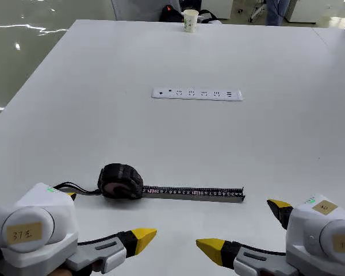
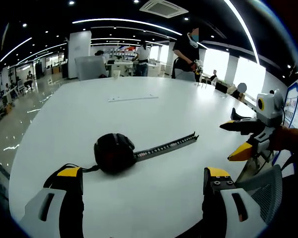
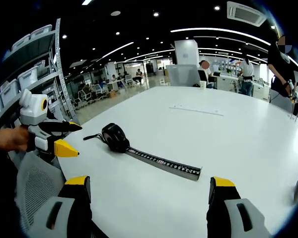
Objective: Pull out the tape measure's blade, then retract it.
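Tape measure (image 1: 121, 181) lay on the white surface (image 1: 264, 149), its blade (image 1: 195, 193) drawn out flat to the right. Left tongs (image 1: 106, 215) and right tongs (image 1: 244, 225) hovered released and empty on its near side, apart from it. 1 power strip (image 1: 196, 94) lay beyond.

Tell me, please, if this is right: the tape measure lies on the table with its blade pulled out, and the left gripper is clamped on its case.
Not quite: the left gripper is open and apart from the case, as the left gripper view shows. The blade is out on the table.
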